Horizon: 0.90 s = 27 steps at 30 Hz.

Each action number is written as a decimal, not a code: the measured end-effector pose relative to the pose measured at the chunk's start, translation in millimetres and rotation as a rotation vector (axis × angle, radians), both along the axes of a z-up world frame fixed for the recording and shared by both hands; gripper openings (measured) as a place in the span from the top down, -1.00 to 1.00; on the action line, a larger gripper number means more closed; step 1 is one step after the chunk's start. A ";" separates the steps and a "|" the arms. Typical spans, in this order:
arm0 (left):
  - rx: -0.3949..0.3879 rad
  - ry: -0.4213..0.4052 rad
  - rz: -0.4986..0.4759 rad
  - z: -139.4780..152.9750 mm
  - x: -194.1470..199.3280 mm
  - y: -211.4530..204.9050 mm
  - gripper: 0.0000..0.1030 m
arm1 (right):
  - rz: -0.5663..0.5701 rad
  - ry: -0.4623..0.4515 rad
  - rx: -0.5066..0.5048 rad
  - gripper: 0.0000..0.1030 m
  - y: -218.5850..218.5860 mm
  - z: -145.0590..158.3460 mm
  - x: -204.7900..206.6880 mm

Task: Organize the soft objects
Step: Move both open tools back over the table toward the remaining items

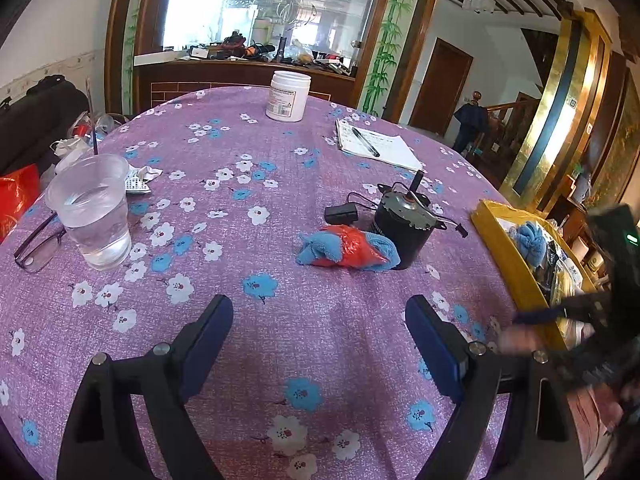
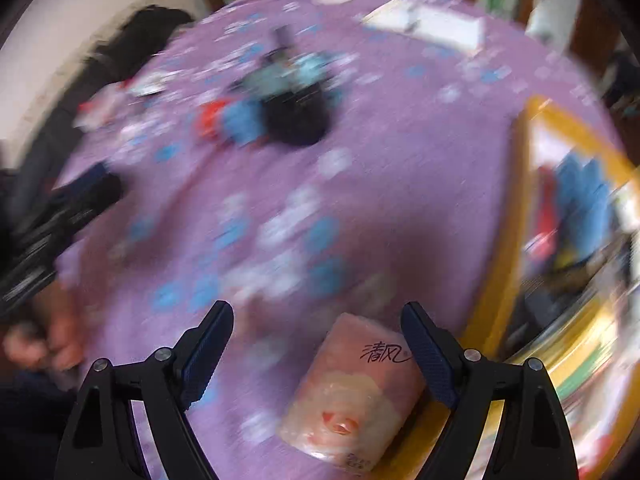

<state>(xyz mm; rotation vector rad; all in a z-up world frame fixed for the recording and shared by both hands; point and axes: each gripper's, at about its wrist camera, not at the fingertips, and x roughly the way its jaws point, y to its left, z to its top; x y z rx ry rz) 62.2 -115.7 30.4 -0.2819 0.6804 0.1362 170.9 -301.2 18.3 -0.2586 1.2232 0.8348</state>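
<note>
A soft bundle of blue cloth and red plastic [image 1: 348, 248] lies mid-table against a black motor [image 1: 404, 228]. My left gripper [image 1: 320, 320] hovers open over the bare tablecloth in front of the bundle, holding nothing. In the blurred right wrist view, my right gripper [image 2: 318, 320] is open above a pink tissue pack [image 2: 352, 392]. The pack lies on the table between the fingers, close to the right one, and the pads do not press it. A yellow box [image 1: 516, 264] at the table's right edge holds a blue cloth [image 1: 530, 240]. The right gripper [image 1: 580, 312] shows blurred beside that box.
A plastic cup of water [image 1: 92, 212] and glasses [image 1: 36, 248] stand at the left. A white jar [image 1: 288, 96] is at the far edge, a notebook with a pen [image 1: 376, 146] to its right. A small black adapter [image 1: 340, 214] is wired to the motor.
</note>
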 end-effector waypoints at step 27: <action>0.158 0.252 -0.201 -12.6 122.0 -8.5 -0.56 | -0.007 -0.255 0.064 -0.73 -44.6 29.4 -99.5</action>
